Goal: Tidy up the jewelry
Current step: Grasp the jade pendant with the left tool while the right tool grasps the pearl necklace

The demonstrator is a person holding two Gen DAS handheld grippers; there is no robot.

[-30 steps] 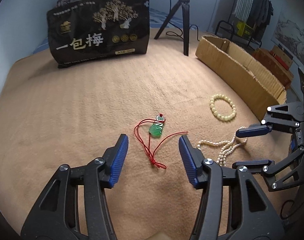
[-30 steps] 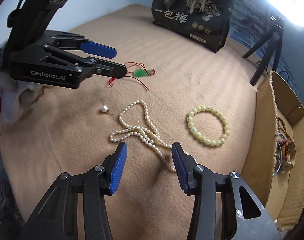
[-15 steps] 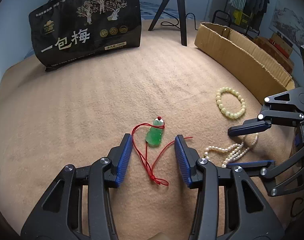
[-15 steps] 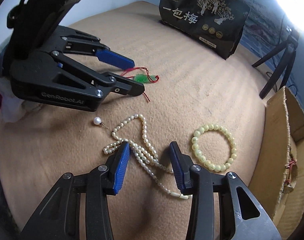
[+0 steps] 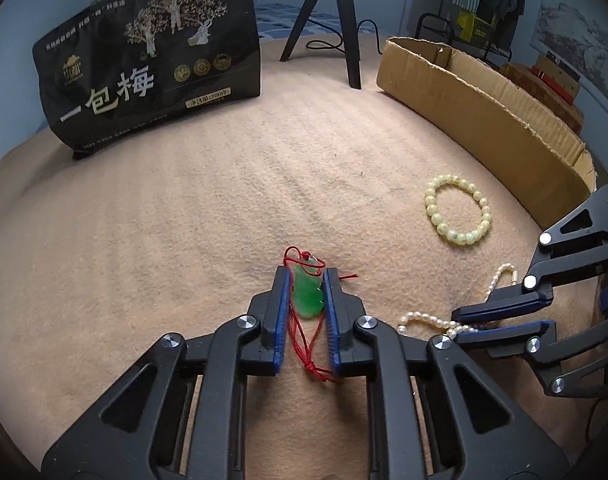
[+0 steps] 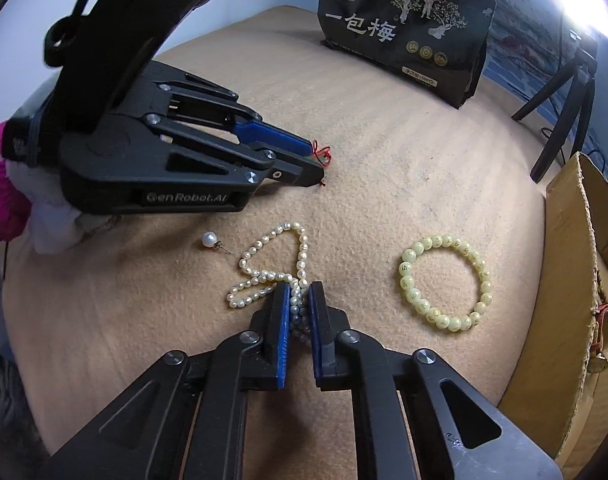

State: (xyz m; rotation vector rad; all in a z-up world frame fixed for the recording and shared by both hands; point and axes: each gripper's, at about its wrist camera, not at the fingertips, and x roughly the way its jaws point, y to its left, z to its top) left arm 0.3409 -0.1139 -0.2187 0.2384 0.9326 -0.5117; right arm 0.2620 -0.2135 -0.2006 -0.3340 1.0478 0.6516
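My left gripper [image 5: 307, 276] is shut on a green jade pendant [image 5: 307, 294] with a red cord [image 5: 304, 344], down on the tan blanket. It also shows in the right wrist view [image 6: 317, 160]. My right gripper [image 6: 299, 294] is shut on a white pearl necklace [image 6: 264, 276], whose loops spread out ahead of the fingertips. In the left wrist view the right gripper [image 5: 499, 318] sits on the pearls [image 5: 423, 318]. A pale yellow bead bracelet [image 6: 445, 284] lies to the right, also seen in the left wrist view [image 5: 457, 210]. A single pearl earring [image 6: 210, 239] lies left of the necklace.
A cardboard box [image 5: 483, 112] runs along the right edge of the blanket, with some items inside it [image 6: 601, 332]. A black snack bag [image 5: 152, 56] stands at the back. A tripod [image 5: 335, 20] stands behind, beside the box.
Both grippers moved forward and down and closed: the left on the jade pendant, the right on the pearl necklace. Both were open before.
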